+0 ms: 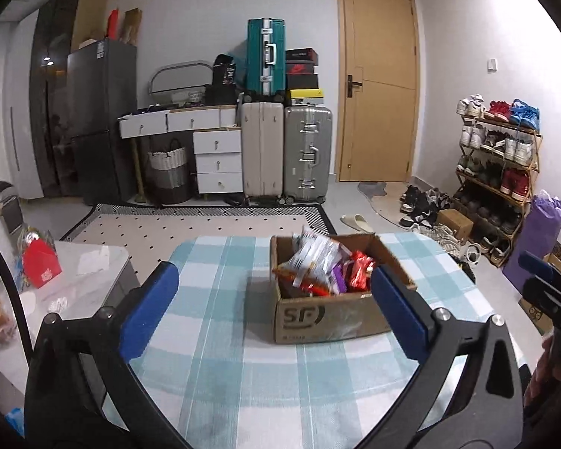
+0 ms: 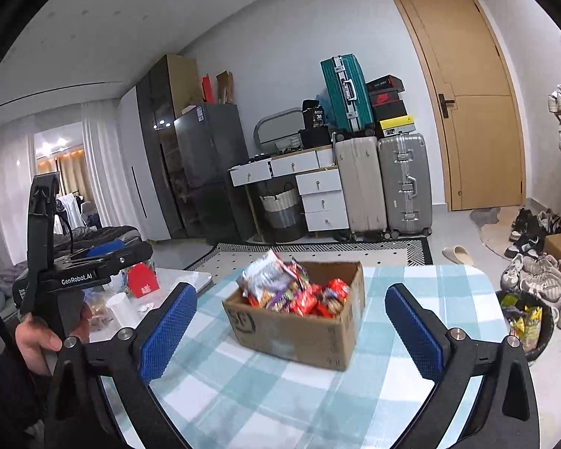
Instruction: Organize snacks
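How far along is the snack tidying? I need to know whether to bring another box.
Done: a heap of snack packets fills the cardboard box on the checked tablecloth, which shows no loose packets. In hand: nothing; the left gripper and right gripper are both open and empty, short of the box. Left: possibly nothing, though the packets lie jumbled, not sorted.

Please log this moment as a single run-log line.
left gripper: open, empty | right gripper: open, empty | cardboard box: on checked tablecloth, full of snack packets
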`<state>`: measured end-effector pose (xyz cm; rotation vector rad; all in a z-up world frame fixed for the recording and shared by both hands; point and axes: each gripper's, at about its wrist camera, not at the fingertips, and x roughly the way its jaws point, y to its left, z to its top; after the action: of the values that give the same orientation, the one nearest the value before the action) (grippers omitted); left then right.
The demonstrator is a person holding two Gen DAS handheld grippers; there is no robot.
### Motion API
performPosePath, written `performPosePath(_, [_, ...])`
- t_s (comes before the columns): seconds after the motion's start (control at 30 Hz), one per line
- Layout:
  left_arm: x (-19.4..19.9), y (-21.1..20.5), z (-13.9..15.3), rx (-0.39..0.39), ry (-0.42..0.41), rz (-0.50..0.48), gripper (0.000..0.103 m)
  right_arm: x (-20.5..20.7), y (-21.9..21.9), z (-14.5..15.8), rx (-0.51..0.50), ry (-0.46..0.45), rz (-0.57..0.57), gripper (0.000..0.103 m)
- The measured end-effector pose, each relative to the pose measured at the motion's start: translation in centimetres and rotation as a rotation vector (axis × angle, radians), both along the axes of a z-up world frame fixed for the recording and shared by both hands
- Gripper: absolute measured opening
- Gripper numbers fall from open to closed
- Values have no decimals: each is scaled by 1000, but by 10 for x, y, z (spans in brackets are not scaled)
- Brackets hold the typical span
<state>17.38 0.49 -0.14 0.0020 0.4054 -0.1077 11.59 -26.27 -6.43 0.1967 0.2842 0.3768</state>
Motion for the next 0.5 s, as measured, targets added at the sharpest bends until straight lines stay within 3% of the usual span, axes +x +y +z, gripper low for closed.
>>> performPosePath(0.37, [-11,6,-86,-25,33,28,102,-45,20,-71,-88,-73,-27,103])
performPosePath(0.5, [-26,3,-109,-10,-14,20,102,-49,22,-92,-90,-48,-37,103])
